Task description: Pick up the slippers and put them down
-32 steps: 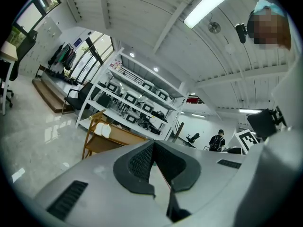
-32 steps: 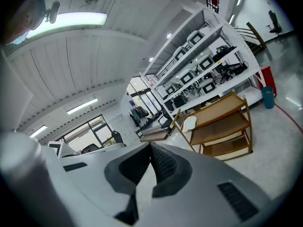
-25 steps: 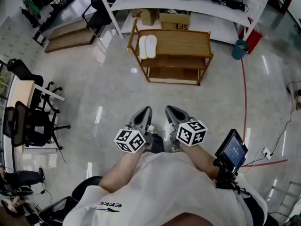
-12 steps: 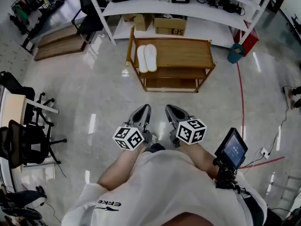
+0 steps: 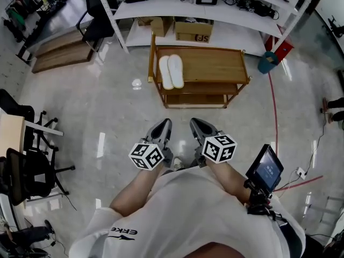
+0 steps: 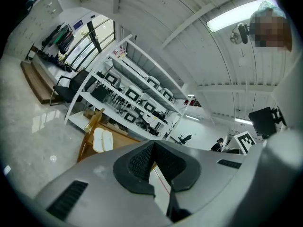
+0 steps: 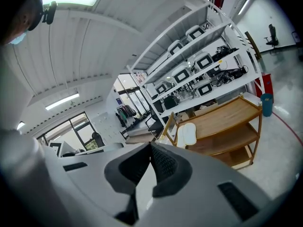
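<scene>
We have stepped nearer the slippers point(image 5: 171, 71) on the wooden shelf point(image 5: 215, 63); our left gripper point(image 5: 165, 124) and right gripper point(image 5: 194, 123) are closed, empty.

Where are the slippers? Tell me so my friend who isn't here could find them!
Find the long white shelving at the far side of the room; in front of it a low wooden rack stands on the shiny floor. The slippers lie side by side at the left end of its top shelf. They are flat and white, the only things on that brown top.
</scene>
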Motion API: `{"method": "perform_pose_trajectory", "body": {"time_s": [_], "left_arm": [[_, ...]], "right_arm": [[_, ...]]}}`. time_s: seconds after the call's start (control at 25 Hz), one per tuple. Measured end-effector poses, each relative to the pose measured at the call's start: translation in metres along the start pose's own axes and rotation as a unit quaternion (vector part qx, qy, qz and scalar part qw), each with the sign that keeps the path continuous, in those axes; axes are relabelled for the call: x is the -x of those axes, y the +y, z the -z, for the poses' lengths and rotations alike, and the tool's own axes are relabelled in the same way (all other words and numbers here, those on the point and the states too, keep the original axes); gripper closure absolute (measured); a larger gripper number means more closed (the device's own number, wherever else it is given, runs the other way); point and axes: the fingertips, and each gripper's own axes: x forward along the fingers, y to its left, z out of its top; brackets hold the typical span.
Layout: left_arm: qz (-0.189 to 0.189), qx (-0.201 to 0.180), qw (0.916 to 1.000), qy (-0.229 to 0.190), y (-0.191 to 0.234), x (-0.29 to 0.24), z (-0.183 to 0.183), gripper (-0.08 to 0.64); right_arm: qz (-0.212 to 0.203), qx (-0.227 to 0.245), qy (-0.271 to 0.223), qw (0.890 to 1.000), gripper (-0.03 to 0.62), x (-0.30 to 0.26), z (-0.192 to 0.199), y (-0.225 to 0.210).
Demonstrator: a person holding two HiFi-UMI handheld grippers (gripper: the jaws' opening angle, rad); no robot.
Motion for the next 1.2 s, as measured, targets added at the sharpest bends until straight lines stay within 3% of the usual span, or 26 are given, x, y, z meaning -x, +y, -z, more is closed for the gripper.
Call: {"method": "perform_pose_trajectory", "body": {"time_s": [0.44, 0.92, 1.2], "left_arm": [[-0.025, 0.004, 0.9997, 0.007, 0.038, -0.049, -0.013, 0.557], [-0.102, 0.015, 0.9944, 0.024, 0.096, -0.150, -0.024, 0.557], [-0.154, 0.028, 0.9869, 0.041, 0.128, -0.182, -0.011, 0.557]], "right_arm": [[-0.008, -0.012, 0.009, 1.000, 0.588, -0.052, -0.026, -0.036], [-0.031, -0.029, 0.056, 0.998, 0.588, -0.128, -0.073, -0.123], [-0.045, -0.052, 0.096, 0.993, 0.588, -0.165, -0.073, -0.167]]}}
